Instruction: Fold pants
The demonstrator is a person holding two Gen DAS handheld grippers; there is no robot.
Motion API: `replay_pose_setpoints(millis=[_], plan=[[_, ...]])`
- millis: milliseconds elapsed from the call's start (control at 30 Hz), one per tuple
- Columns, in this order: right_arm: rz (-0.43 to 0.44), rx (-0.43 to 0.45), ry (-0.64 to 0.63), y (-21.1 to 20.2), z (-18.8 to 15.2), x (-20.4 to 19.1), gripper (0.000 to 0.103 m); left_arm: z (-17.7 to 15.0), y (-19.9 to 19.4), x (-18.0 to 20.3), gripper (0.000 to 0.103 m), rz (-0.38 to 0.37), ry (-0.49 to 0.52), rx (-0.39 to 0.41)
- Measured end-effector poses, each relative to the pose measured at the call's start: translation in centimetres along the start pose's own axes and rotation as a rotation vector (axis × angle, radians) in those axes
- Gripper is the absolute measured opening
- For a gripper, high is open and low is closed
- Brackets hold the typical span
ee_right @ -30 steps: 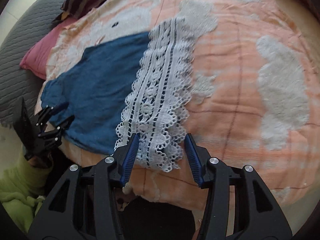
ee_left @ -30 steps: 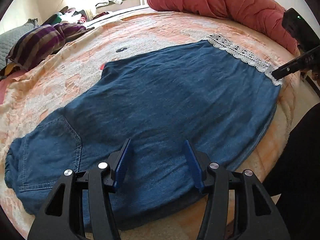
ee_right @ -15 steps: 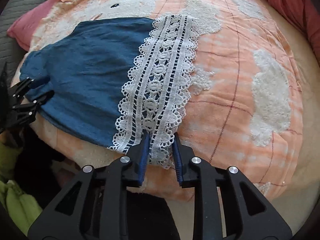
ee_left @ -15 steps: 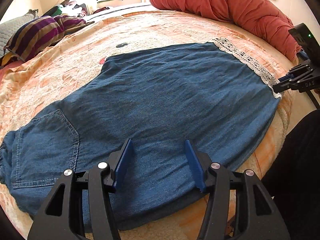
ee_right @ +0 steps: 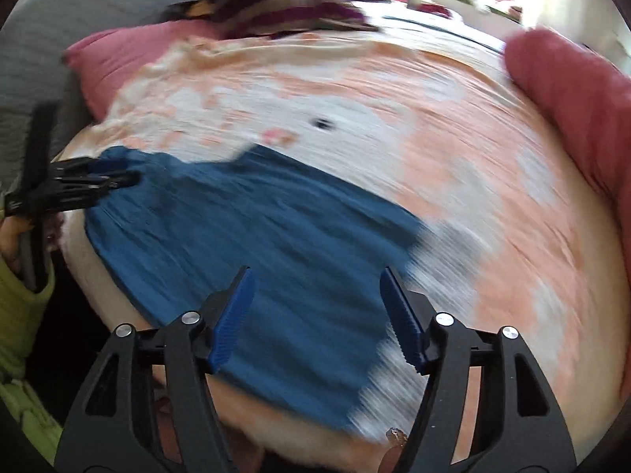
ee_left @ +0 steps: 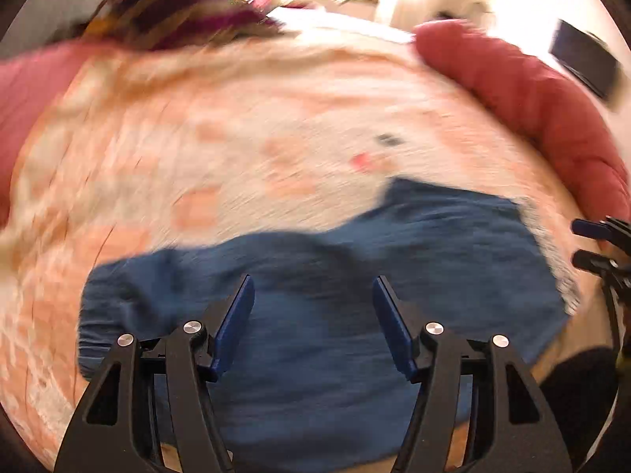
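We note both tongs released: left gripper [ee_left: 313, 315] & right gripper [ee_right: 317, 315] over pants [ee_left: 335, 276], grasping nothing. Risk: frames blurred w/ motion; mis-grab bunches lace hem [ee_right: 441, 276].

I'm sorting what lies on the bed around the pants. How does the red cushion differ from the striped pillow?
The red cushion is one plain red colour; the striped pillow has purple and tan bands. The red cushion lies along the right edge of the bed; the striped pillow sits at the far left end. The cushion looks long and rolled, the pillow flatter, though blur hides detail. Neither touches the blue pants.
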State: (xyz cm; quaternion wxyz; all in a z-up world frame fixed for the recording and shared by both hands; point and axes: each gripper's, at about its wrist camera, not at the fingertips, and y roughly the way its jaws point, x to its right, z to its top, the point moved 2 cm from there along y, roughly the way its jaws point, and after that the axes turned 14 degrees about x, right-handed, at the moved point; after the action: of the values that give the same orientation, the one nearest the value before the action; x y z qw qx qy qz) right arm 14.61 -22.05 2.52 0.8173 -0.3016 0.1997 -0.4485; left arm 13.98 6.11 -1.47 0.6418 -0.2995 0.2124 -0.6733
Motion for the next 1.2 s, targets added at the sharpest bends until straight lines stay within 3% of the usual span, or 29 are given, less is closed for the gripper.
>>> replay_pose_setpoints(millis=[100,233,400,467,567,667,767,833,900,1067,1200], plan=[[0.077,-0.004,-0.014,5.1,2.7,-3.4,0.061,-1.9,1.1,-1.7,0.061,0.039,-0.021,-0.065],[0.127,-0.069,0.002,11.5,4.2,-6.7,0.061,-3.6,0.4,-1.3,0.061,0.052,0.015,-0.052],[0.007,-0.175,-0.004,17.8,3.5,-7.1,0.062,-4.0,0.1,-1.6,0.061,0.041,0.019,-0.046],[0.003,-0.163,0.015,17.9,3.4,-6.3,0.062,-3.8,0.3,-1.5,0.061,0.044,0.028,-0.045],[-0.034,-0.138,0.014,17.6,3.4,-5.4,0.062,-3.6,0.5,-1.5,0.061,0.040,0.029,-0.045],[-0.010,-0.114,0.034,16.8,3.5,-4.7,0.062,-3.4,0.1,-1.4,0.069,0.015,0.017,-0.027],[0.015,-0.056,0.045,13.3,4.0,-4.0,0.066,-2.4,-1.8,-0.8,0.075,-0.020,0.020,0.050],[0.030,-0.016,0.060,9.9,4.0,-3.2,0.074,-1.8,-3.0,-0.3,0.078,-0.045,0.029,0.098],[0.009,-0.008,0.048,7.5,3.4,-2.7,0.075,-1.6,-4.0,0.4,0.087,-0.045,0.045,0.128],[-0.042,-0.008,0.023,1.8,0.0,-0.9,0.083,-2.9,-4.7,2.8,0.087,-0.038,0.115,0.119],[-0.050,-0.027,0.065,0.1,-3.2,-0.6,0.084,-5.7,-4.1,4.8,0.088,-0.022,0.199,0.053]])
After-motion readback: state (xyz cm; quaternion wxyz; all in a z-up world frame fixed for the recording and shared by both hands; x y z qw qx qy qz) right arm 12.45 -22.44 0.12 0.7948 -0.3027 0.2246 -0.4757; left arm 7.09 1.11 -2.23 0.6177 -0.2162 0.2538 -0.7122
